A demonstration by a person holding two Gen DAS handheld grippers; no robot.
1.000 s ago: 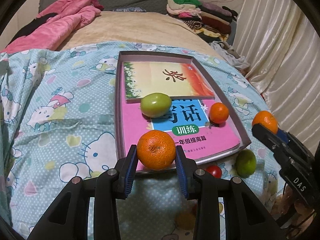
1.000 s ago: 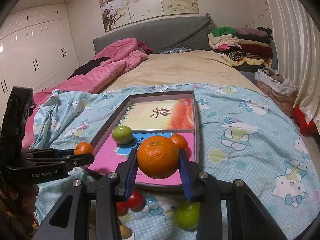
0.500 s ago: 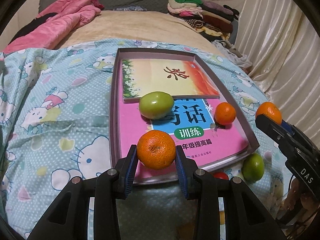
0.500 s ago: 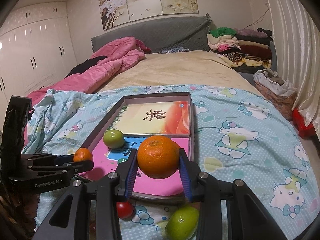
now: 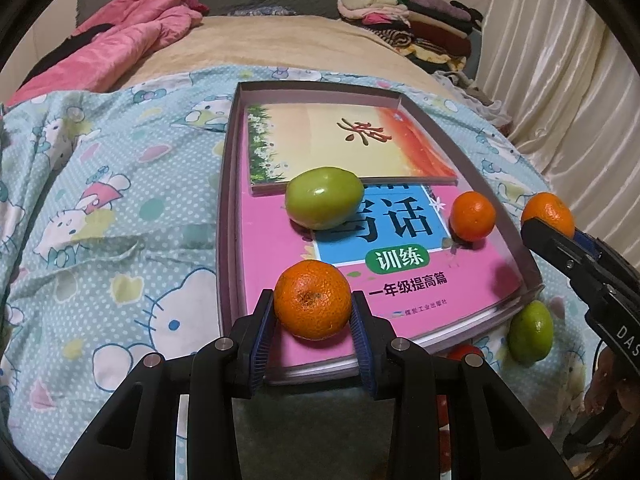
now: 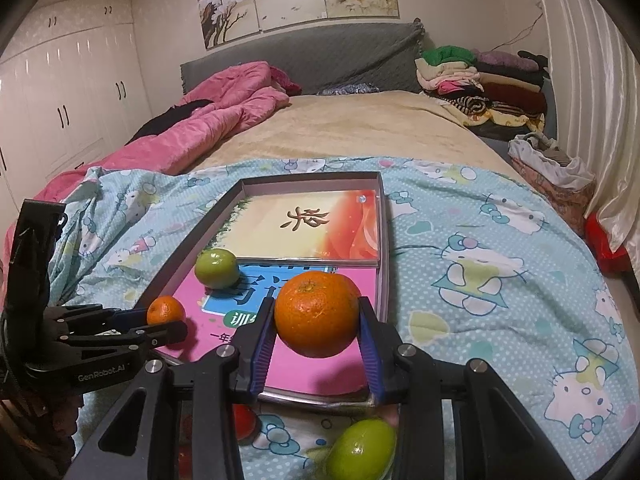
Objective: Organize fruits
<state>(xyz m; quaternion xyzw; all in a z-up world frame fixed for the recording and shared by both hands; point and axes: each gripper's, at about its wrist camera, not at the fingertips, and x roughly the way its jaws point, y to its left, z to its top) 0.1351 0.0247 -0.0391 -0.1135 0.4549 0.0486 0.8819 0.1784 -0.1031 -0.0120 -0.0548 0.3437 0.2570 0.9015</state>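
The left gripper (image 5: 313,322) is clamped on a round orange mandarin (image 5: 313,299), its blue ribbed pads pressing both sides, above the near edge of a shallow grey cardboard box lid (image 5: 225,208) that lies on a light blue cartoon-cat bedsheet (image 5: 100,208). The right gripper (image 6: 318,334) grips a second, larger-looking orange mandarin (image 6: 318,314) in the same way, over the near right part of the lid. Inside the lid lie a pink workbook with Chinese print (image 5: 272,248) and, partly on its far end, a yellow and red booklet (image 5: 340,140). On the workbook rest a shiny green fruit (image 5: 323,197) towards the left and a small orange mandarin (image 5: 473,216) by the right wall. On the sheet just beyond the lid's near right corner lie another green fruit (image 5: 530,331) and a red fruit (image 6: 246,422), the latter half hidden behind the gripper.
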